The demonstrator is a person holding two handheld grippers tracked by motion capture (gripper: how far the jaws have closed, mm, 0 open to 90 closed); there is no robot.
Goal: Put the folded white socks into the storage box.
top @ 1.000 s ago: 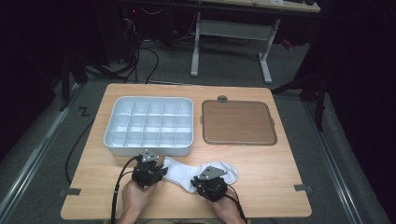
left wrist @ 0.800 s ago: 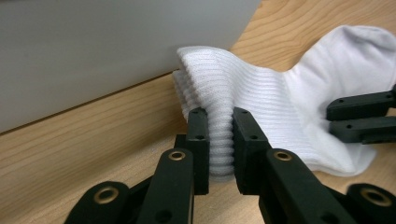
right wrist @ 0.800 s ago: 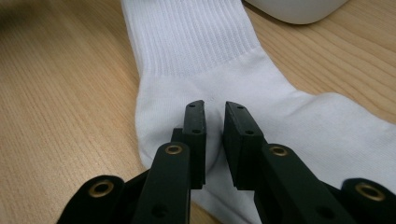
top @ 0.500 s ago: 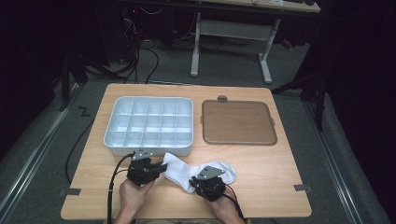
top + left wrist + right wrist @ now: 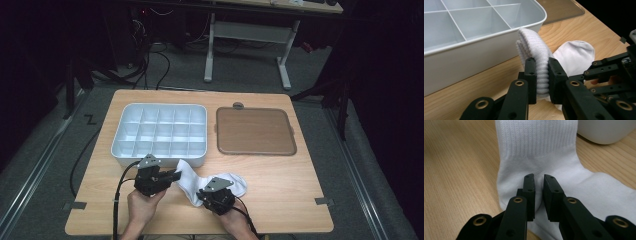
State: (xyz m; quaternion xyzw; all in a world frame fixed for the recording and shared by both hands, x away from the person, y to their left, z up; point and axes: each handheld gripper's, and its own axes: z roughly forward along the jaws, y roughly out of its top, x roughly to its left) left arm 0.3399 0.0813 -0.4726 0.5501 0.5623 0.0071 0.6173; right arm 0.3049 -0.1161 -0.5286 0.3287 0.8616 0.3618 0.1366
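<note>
At the near edge of the wooden surface [image 5: 280,200], 2 hands come in from 6 o'clock, each with a pair of tongs. The right tongs [image 5: 204,196] are nearest, at about 6 o'clock of the surface. In the right gripper view, the right tongs [image 5: 538,186] stand narrow, and their 2 black jaws pinch a small fold of the white sock [image 5: 544,165] near the heel, so they are holding the sock there. The ribbed leg part of the sock runs away from them towards 12 o'clock, and the foot part lies flat towards 4 o'clock.

The left tongs [image 5: 176,175] are a little farther, at about 7 o'clock of the surface. In the left gripper view, the left tongs [image 5: 541,75] are also narrow and are holding the ribbed cuff of the sock [image 5: 536,57], which is folded and stands up between the 2 jaws, lifted from the wood. Both pairs of tongs have just been closing a little, with the sock between the jaws.

The sock [image 5: 192,177] lies near the front edge, between the 2 grippers, and its toe end [image 5: 237,184] rests on the surface towards 3 o'clock.

Just behind the sock, at 11 o'clock, stands the white tray with compartments [image 5: 120,147]; the cuff is just beside its front wall. Farther, at 1 o'clock, the brown lid [image 5: 255,131] lies flat, beside the tray.
</note>
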